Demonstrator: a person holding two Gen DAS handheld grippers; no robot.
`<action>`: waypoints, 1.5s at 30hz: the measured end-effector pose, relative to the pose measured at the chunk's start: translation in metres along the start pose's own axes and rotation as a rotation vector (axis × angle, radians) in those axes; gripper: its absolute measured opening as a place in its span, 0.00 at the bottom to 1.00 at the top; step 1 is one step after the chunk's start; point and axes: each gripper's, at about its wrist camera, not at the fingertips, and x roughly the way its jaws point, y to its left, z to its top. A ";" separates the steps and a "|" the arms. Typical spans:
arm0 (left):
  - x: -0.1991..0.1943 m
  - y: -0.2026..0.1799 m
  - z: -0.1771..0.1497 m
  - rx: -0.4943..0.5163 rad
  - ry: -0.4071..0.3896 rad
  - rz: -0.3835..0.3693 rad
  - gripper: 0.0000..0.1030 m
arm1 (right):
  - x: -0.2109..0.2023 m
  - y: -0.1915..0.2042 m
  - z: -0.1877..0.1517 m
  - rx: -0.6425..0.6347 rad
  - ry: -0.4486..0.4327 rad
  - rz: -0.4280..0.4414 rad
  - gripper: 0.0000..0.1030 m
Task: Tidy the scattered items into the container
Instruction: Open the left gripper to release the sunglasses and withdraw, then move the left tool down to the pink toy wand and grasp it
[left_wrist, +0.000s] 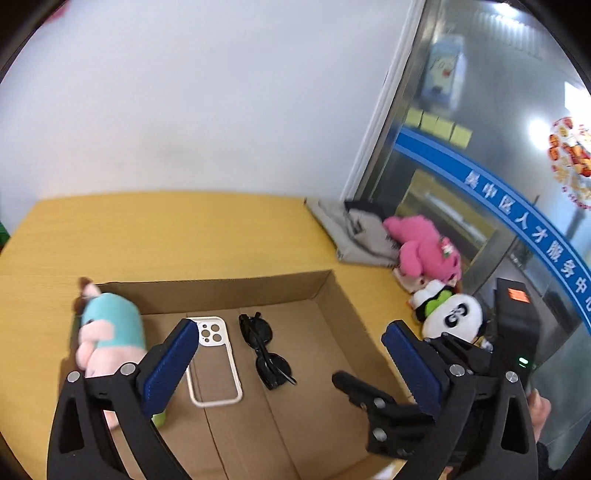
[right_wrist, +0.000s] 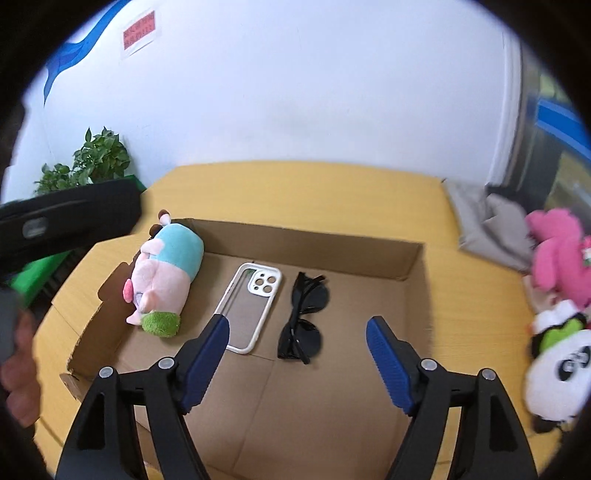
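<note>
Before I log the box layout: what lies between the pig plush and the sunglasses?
The white phone case lies flat on the box floor between the pig plush and the sunglasses, touching neither. Both wrist views show it.

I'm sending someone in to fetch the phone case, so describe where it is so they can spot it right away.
Find the open cardboard box on the yellow table. On its floor, three things lie in a row: a pink and teal plush at the left, black sunglasses at the right, and the phone case between them. It is the flat white-rimmed frame with a see-through back and camera holes.
</note>
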 end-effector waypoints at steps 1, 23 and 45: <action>-0.015 -0.004 -0.006 0.002 -0.024 0.011 0.99 | -0.010 0.002 -0.003 -0.003 -0.012 -0.007 0.74; -0.114 -0.030 -0.145 -0.012 -0.048 0.153 1.00 | -0.111 0.019 -0.083 0.020 -0.101 -0.025 0.75; -0.083 0.049 -0.257 -0.141 0.216 0.185 0.99 | -0.050 0.028 -0.198 -0.099 0.143 0.175 0.75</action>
